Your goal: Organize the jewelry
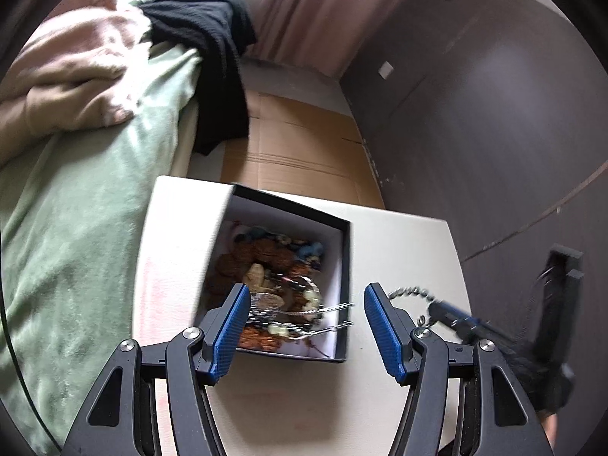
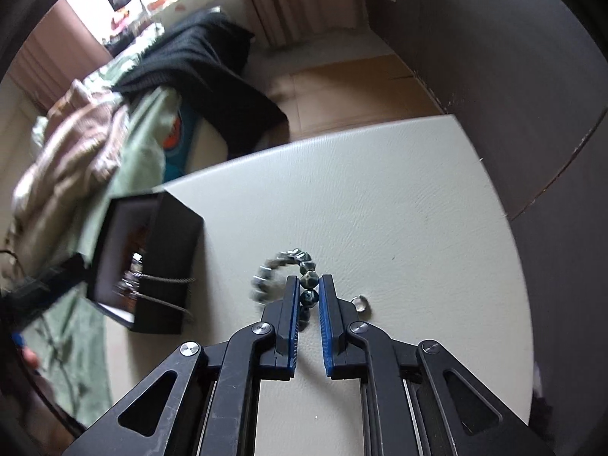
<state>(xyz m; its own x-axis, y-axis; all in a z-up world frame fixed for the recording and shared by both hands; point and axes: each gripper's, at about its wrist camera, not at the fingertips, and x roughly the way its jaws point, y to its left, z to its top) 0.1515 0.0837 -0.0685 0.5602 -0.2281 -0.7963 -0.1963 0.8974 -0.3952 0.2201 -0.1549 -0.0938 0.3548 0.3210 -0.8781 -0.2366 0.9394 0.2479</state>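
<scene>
A black jewelry box (image 1: 344,266) with a white lining sits on the white table (image 1: 399,243), holding several bead strings and chains; a silver chain (image 1: 334,309) hangs over its near right wall. My left gripper (image 1: 306,326) is open just in front of the box, empty. In the right wrist view my right gripper (image 2: 308,285) is shut on a dark beaded bracelet (image 2: 292,262) lying on the table (image 2: 342,190). The bracelet (image 1: 412,290) and right gripper (image 1: 444,313) also show in the left wrist view. The box (image 2: 171,262) stands to the left.
A small clear stone (image 2: 359,303) lies on the table by the right gripper's right finger. A bed with green cover (image 1: 87,197), pink blanket and black garment (image 1: 212,53) lies left. Flattened cardboard (image 1: 304,152) covers the floor beyond; a dark wardrobe (image 1: 475,114) stands right.
</scene>
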